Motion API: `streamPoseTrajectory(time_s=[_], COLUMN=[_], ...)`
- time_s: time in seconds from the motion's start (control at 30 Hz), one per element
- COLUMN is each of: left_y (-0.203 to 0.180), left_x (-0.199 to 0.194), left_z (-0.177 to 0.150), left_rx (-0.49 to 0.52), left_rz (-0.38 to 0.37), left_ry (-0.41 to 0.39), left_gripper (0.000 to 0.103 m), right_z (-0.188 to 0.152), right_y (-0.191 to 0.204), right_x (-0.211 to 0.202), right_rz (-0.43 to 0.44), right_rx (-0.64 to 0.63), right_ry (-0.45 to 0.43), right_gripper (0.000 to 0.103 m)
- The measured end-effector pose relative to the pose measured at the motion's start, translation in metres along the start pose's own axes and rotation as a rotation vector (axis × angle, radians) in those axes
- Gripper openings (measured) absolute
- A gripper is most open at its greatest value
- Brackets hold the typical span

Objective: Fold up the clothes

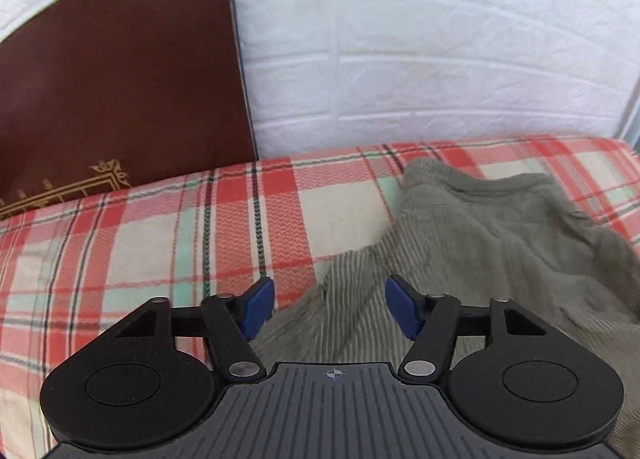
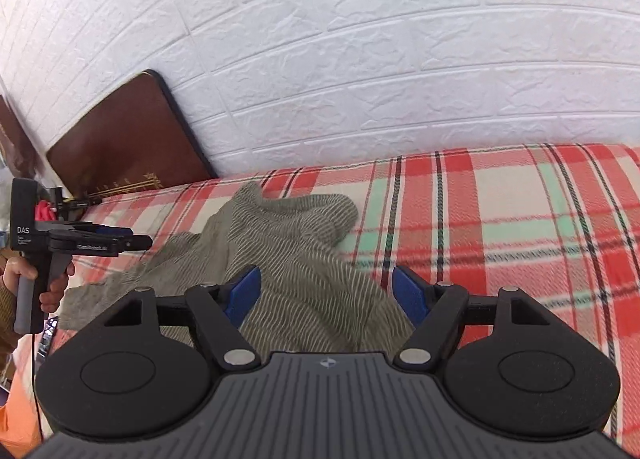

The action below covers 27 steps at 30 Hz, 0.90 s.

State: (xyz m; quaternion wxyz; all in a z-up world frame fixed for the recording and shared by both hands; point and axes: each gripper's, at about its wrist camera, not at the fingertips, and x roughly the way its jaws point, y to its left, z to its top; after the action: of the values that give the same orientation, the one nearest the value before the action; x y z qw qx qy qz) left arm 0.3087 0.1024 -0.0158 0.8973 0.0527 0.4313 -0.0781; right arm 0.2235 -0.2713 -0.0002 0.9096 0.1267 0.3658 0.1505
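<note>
Olive ribbed garment crumpled on plaid bedcover | left hand-held gripper apart, empty | right hand-held gripper apart, empty

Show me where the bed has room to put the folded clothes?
Bare plaid blanket lies right of the crumpled green garment, up to the white wall. More lies between the garment and the brown headboard. The middle is crowded.
</note>
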Motion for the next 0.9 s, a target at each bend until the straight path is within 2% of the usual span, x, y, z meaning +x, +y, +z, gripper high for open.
streamPoseTrajectory(time_s=[0.2, 0.27, 0.43, 0.47, 0.5, 0.53, 0.57, 0.6, 0.7, 0.9], left_y=[-0.008, -0.012, -0.017, -0.018, -0.019, -0.020, -0.021, -0.022, -0.023, -0.008], left_x=[0.038, 0.049, 0.076, 0.075, 0.073, 0.070, 0.068, 0.065, 0.057, 0.019], left_z=[0.012, 0.014, 0.008, 0.006, 0.005, 0.004, 0.002, 0.003, 0.005, 0.025], left_rx=[0.042, 0.066, 0.093, 0.109, 0.116, 0.123, 0.130, 0.122, 0.113, 0.040], left_rz=[-0.059, -0.056, -0.068, -0.065, -0.077, -0.090, -0.102, -0.097, -0.055, -0.024], left_ry=[0.032, 0.042, 0.094, 0.074, 0.067, 0.061, 0.055, 0.057, 0.041, -0.071], left_gripper=[0.076, 0.079, 0.078, 0.075, 0.054, 0.044, 0.019, 0.003, 0.000, 0.000], right_z=[0.011, 0.014, 0.017, 0.016, 0.016, 0.015, 0.016, 0.017, 0.025, 0.069], right_y=[0.006, 0.006, 0.003, 0.001, -0.001, -0.003, -0.005, -0.006, -0.008, 0.048], right_x=[0.058, 0.075, 0.110, 0.117, 0.123, 0.127, 0.129, 0.131, 0.129, 0.087], right_rz=[0.021, 0.049, 0.050, 0.044, 0.039, 0.033, 0.024, 0.015, 0.026, 0.030], right_rx=[0.000, 0.031, 0.104, 0.123, 0.142, 0.166, 0.175, 0.185, 0.251, -0.027], right_ry=[0.057, 0.071, 0.123, 0.137, 0.151, 0.163, 0.164, 0.165, 0.163, -0.015], right_gripper=[0.074, 0.074, 0.074, 0.074, 0.066, 0.049, 0.037, 0.014, 0.010, 0.010])
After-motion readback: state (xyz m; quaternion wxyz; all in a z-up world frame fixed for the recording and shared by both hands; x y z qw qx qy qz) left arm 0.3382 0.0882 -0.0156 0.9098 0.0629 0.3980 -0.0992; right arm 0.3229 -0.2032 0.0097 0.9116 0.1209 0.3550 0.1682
